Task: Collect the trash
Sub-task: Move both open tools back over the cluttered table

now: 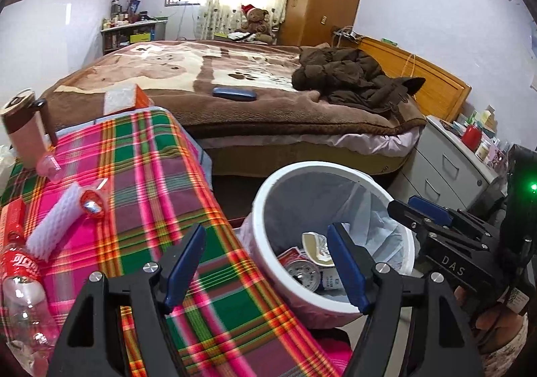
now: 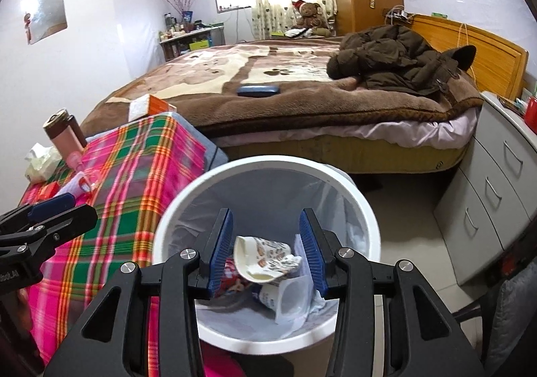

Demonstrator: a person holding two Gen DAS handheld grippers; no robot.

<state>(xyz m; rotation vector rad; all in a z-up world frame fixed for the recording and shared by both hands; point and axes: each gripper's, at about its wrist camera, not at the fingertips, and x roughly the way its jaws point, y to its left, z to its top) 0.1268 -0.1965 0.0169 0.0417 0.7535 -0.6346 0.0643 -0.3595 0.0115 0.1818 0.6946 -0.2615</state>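
the right gripper [image 2: 265,249] hangs right over the white trash bin [image 2: 365,209], its blue pads spread wide with nothing between them; a crushed paper cup [image 2: 261,259] lies below in the liner with other wrappers, seen in the gap at the lower centre of the right wrist view. the left gripper [image 1: 265,263] is spread too and empty, poised at the lower centre of its own view where the plaid tablecloth [image 1: 167,175] meets the bin.

what is left to collect sits on the cloth, at the left of the left wrist view: a white foam sleeve [image 1: 57,219] with its long axis running from lower left up to upper right, a red wrapper [image 1: 92,204] touching its upper end, and a clear plastic bottle with a red label [image 1: 20,279] along the lower left edge. all of it lies to the left and ahead of the left gripper, well apart from the right one. i'd judge the left hand is the nearer one for the next pick, closing across the sleeve's short side.
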